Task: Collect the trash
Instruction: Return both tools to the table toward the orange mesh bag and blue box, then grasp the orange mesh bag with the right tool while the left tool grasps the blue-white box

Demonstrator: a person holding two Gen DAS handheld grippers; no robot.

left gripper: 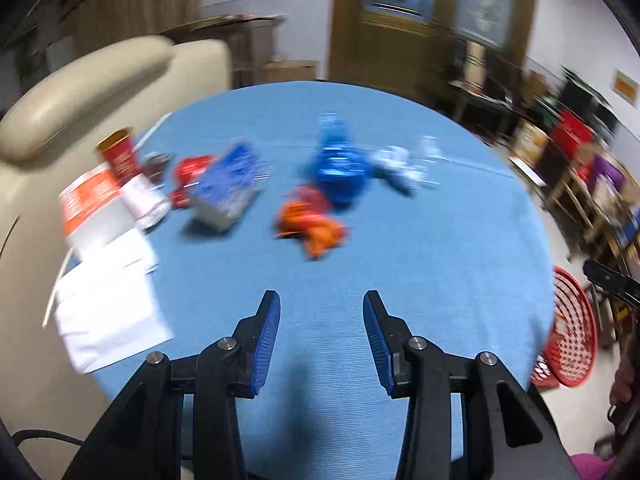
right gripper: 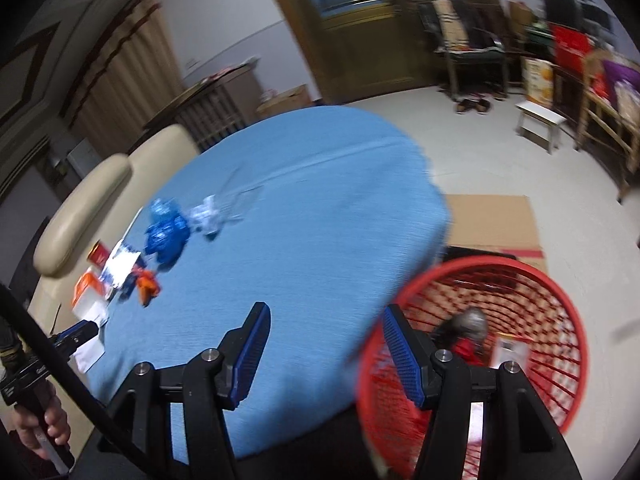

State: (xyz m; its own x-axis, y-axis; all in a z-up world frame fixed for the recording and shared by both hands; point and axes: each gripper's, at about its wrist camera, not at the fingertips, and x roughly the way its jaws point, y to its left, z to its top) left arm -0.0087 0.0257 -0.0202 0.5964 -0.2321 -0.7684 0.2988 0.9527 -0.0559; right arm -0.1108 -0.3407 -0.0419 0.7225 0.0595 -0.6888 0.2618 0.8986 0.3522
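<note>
Trash lies on the blue round table (left gripper: 400, 280): an orange wrapper (left gripper: 314, 222), a crumpled blue bag (left gripper: 340, 168), a clear-and-white wrapper (left gripper: 404, 168), a blue-and-silver packet (left gripper: 228, 184), a red wrapper (left gripper: 188, 176), a red cup (left gripper: 120, 156) and white papers (left gripper: 108, 304). My left gripper (left gripper: 322, 300) is open and empty above the table's near side. My right gripper (right gripper: 326, 316) is open and empty at the table's right edge, beside the red mesh basket (right gripper: 560, 292). The basket holds a grey ball, red trash and a white card. The same trash shows far left in the right wrist view (right gripper: 166, 232).
A beige armchair (left gripper: 80, 92) stands at the table's left. The red basket (left gripper: 572, 332) sits on the floor right of the table, on flat cardboard (right gripper: 492, 220). Shelves, a white stool (right gripper: 540, 120) and a wooden door (left gripper: 400, 20) stand further back.
</note>
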